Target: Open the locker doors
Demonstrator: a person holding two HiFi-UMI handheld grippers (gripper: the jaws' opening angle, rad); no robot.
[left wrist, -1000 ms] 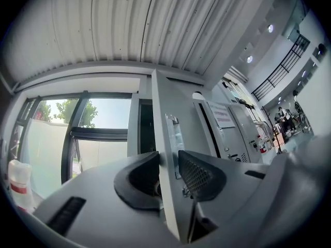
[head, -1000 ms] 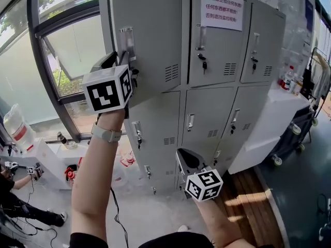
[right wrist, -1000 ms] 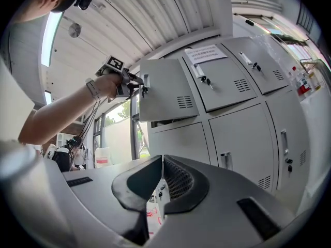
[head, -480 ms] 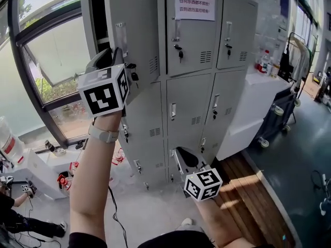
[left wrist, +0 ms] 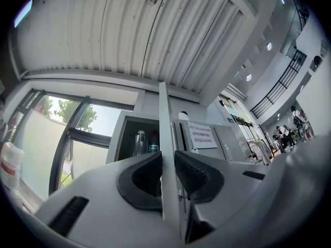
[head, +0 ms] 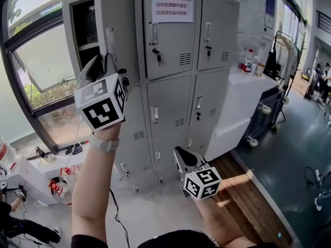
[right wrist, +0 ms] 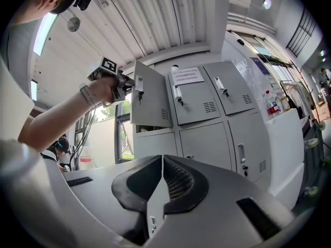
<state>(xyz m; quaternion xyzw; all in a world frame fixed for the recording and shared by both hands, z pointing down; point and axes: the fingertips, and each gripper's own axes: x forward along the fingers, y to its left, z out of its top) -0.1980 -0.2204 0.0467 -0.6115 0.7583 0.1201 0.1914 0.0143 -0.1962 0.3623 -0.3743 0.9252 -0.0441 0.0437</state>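
My left gripper (left wrist: 166, 165) had just been closing and now pinched the free edge of the top-left locker door (head: 118, 19), which stood swung out toward the window (head: 46, 61). On so thin a sheet, I judged my grip could slip off mid-swing. My right gripper (right wrist: 161, 164) hung clenched and empty, low before the closed doors (head: 168, 40). Bottles (left wrist: 139, 141) stood inside the opened locker, clear of the door.

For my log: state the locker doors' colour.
Light grey locker doors, clearest in the head view.

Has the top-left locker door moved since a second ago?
Yes. The top-left door has swung further outward, away from the closed neighbouring door with the notice, exposing its compartment.
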